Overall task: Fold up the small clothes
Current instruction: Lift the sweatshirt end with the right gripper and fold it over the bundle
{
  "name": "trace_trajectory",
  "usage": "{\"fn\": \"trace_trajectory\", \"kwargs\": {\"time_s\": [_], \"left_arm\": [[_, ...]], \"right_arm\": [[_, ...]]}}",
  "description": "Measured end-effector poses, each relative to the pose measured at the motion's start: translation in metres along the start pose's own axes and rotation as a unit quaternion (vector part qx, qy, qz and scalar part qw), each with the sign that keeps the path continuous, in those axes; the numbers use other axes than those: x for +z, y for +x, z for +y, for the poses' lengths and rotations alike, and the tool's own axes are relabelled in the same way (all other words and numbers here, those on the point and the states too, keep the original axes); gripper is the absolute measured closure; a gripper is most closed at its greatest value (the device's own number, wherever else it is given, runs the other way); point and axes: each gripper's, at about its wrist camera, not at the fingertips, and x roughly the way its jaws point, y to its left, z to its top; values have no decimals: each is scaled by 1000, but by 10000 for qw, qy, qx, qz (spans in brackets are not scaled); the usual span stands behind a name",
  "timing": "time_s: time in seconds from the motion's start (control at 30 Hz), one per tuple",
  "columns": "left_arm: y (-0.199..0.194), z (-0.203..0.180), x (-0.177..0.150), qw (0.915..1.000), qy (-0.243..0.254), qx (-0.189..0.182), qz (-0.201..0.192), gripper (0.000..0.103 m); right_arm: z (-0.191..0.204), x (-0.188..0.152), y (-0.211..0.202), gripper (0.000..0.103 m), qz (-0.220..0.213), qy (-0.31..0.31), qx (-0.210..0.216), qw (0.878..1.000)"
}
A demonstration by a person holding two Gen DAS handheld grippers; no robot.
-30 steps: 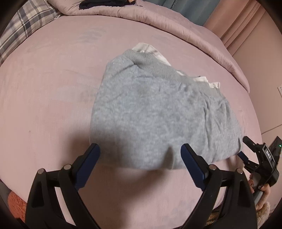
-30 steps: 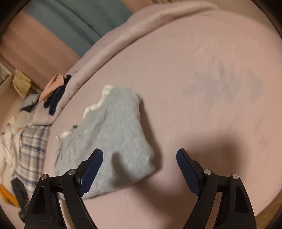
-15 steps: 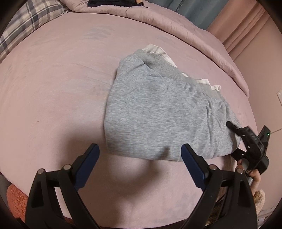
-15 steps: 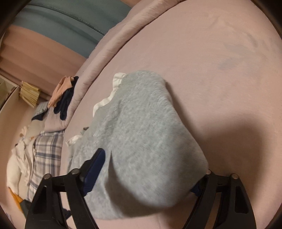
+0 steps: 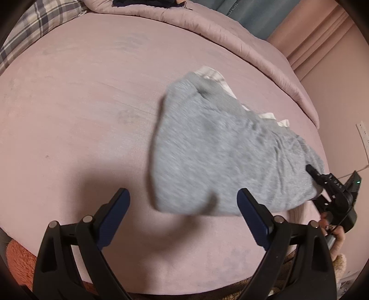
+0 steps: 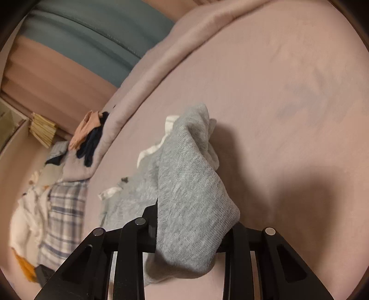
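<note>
A folded grey sweater [image 5: 221, 152] with a white trim lies on the pink bed [image 5: 80, 115]. My left gripper [image 5: 183, 208] is open and empty, hovering just short of the sweater's near left corner. My right gripper [image 6: 191, 233] is shut on the sweater's [image 6: 191, 184] near right end and lifts it off the bed; grey cloth bunches over its fingers and hides the pads. The right gripper also shows in the left wrist view [image 5: 322, 182] at the sweater's right edge.
A rolled pink duvet [image 5: 230, 30] runs along the far side of the bed with dark clothes [image 5: 140, 2] on it. A plaid cloth [image 6: 62, 212] and other garments lie at the bed's far left. An orange rug [image 5: 18, 260] lies below the bed edge.
My right gripper moved onto the sweater's right end, shut on it and raised it. The left gripper drew back and to the left, staying open.
</note>
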Motion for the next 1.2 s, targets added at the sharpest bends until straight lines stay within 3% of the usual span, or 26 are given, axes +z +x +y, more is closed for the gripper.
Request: {"fn": "trace_trajectory", "kwargs": {"time_s": [0.17,0.3,0.43,0.63,1.0,1.2], "left_arm": [[1,-1,-1,10000,43,7,52,8],[4,-2,-1,9999,86,64,98,8],[4,-1,-1,9999,78,88,115,7],[3,-2,-2,9999,38,126,91,7],[1,7,-1,9997,-101,215,48,6],[-2,18,2,9993,-265,260,-2,6]], "right_arm": [[0,13,-29,74,-355,-252,-495,9978],[18,20,-43,74,-678,-869,-1250,9860],[43,19,-45,74,-847,-1409,-1413,9762],[103,5,-36,74,-1071,-2735,-1726,9402],[179,-42,-10,74,-871,-4448,-1298,8819],[195,-71,14,74,-304,-4922,-1040,8637]]}}
